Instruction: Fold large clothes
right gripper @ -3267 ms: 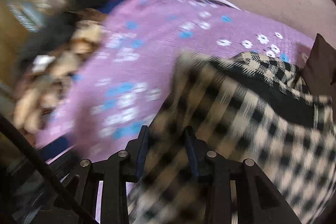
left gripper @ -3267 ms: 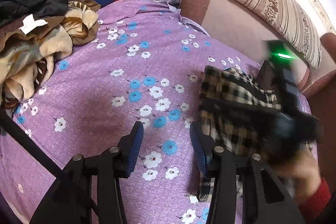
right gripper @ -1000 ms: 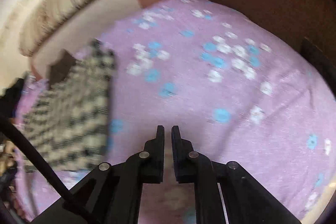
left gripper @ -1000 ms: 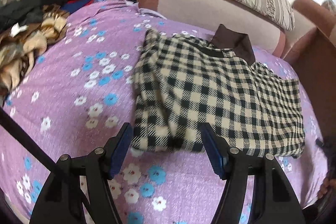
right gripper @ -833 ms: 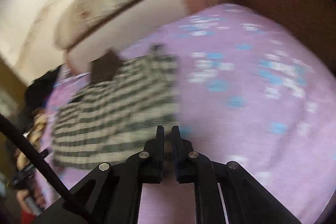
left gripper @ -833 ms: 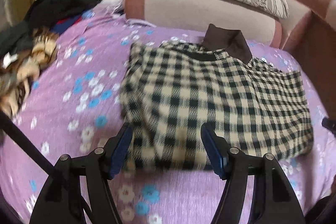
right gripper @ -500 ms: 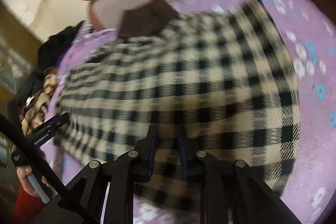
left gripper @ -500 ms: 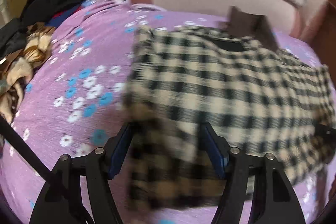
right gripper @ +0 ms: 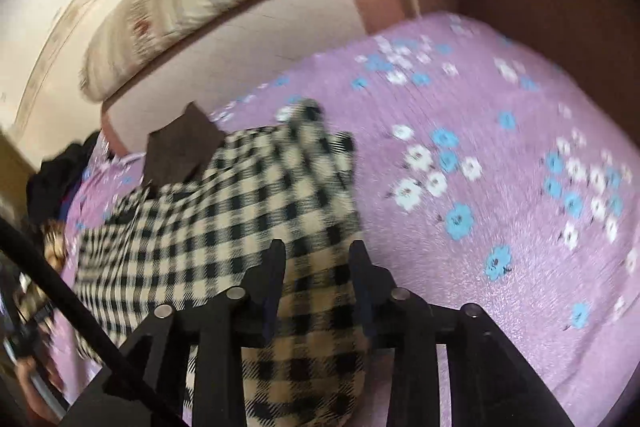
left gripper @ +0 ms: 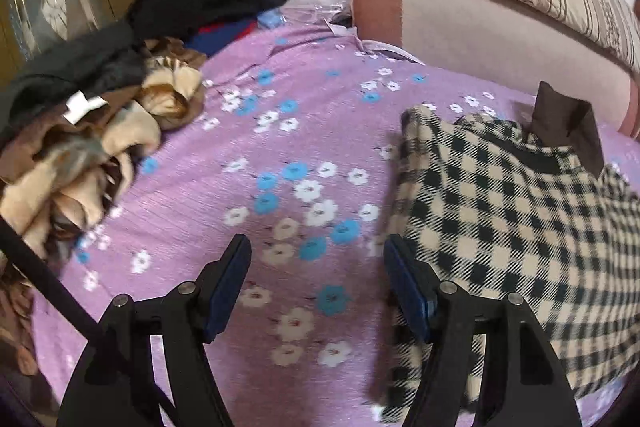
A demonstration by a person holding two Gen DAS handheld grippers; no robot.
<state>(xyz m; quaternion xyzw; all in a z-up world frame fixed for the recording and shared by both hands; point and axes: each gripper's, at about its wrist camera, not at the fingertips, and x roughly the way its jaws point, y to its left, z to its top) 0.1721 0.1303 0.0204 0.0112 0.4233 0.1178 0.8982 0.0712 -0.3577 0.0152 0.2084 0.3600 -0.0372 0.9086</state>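
The checked garment (right gripper: 224, 227) lies on the purple flowered bedspread (left gripper: 248, 187), and what my next move turns on is how its near hem sits to my two grippers. My right gripper (right gripper: 316, 263) is right on it — a rounded fold of the cloth runs up between the jaws, which have just been opening; they stand partly apart, and I cannot see the pads pressing on the fabric. My left gripper (left gripper: 318, 279) has its jaws well apart with nothing between them but bedspread; the garment's left edge lies just beside its right finger and stretches away to the right of it. So the right is the nearer, already over the cloth, and the left would have to shift right to meet the edge.

From the right gripper the garment runs ahead and off to the left, with its brown collar (right gripper: 180, 147) at the far end toward the padded headboard (left gripper: 500, 55). From the left gripper that same collar sits ahead and far right.

What I cannot make out — the right view is smeared with motion, so folds and layers under the checks are guesswork. The lower right of the garment is cut off at the edge of the left view, and the hem disappears behind my own fingers in both. A heap of other clothes (left gripper: 80, 131) lies well to the left of my left gripper.
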